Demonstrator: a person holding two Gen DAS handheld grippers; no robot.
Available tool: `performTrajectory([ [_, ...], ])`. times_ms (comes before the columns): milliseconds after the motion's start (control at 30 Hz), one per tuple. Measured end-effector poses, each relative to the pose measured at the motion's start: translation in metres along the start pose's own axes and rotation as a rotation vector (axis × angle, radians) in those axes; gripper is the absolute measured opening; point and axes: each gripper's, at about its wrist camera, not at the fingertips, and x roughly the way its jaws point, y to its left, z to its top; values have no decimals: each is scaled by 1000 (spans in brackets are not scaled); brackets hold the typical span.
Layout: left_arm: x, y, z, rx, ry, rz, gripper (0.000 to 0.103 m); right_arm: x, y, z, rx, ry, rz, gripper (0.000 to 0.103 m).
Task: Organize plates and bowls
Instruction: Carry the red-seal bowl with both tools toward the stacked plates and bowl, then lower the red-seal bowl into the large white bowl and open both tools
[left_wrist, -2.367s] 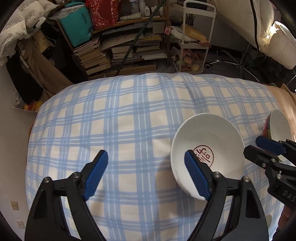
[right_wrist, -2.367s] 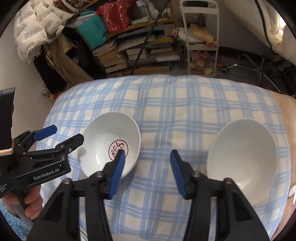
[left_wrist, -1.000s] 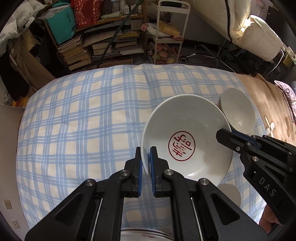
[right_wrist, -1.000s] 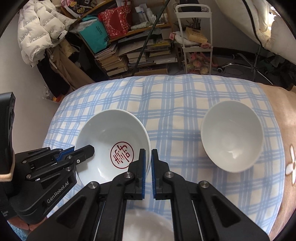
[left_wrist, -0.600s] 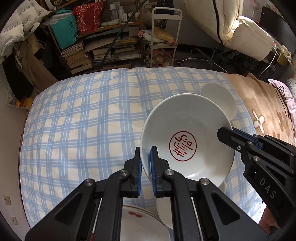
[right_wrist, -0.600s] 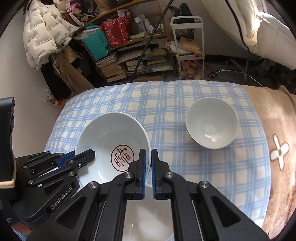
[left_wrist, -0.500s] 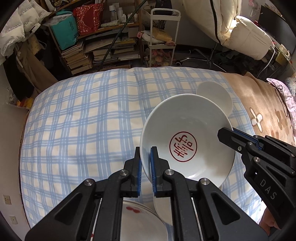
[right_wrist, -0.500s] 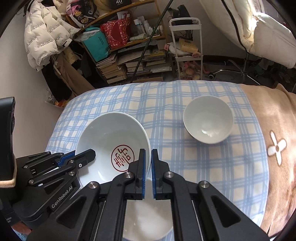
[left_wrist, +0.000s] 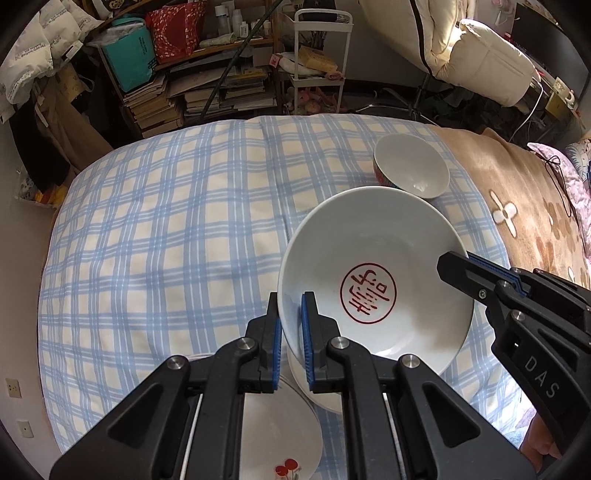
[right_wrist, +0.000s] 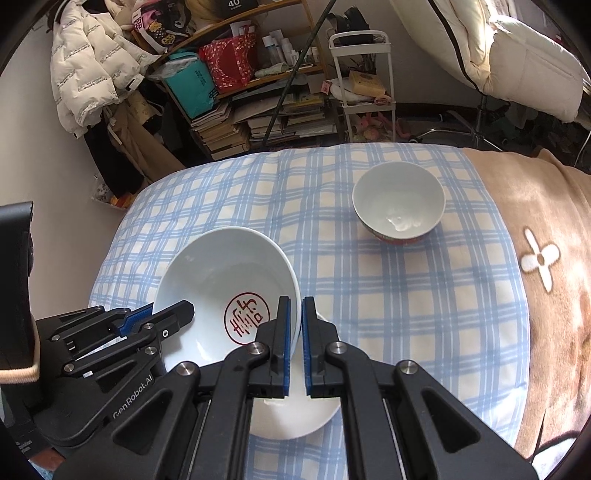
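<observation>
Both grippers pinch the stamped bowl by opposite rims: the left gripper and right gripper have jaws narrowed on it. It hangs over a white bowl on the bed, beside the cherry plate. A small bowl sits well apart.

Left side open, right side blocked.
Bare blue-checked cloth lies left; small white red-rimmed bowl stands far right, white cherry-print plate near.

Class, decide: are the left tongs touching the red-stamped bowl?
Touching. The left wrist view shows the left tongs clamped on the bowl rim, one blue pad on each side.
</observation>
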Motion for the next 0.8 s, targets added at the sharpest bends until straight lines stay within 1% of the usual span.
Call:
performTrajectory([
  [167, 5, -3, -10, 0, 20, -5, 10, 3, -3, -10, 9, 24, -1, 7],
  [333, 16, -5, -20, -4, 44, -8, 11, 10, -2, -18, 4, 50, -22, 7],
  [533, 25, -9, -32, 26, 52, 2, 11, 21, -7, -27, 18, 94, -31, 7],
  [800, 37, -11, -42, 18, 76, -19, 11, 31, -11, -33, 18, 126, -50, 7],
])
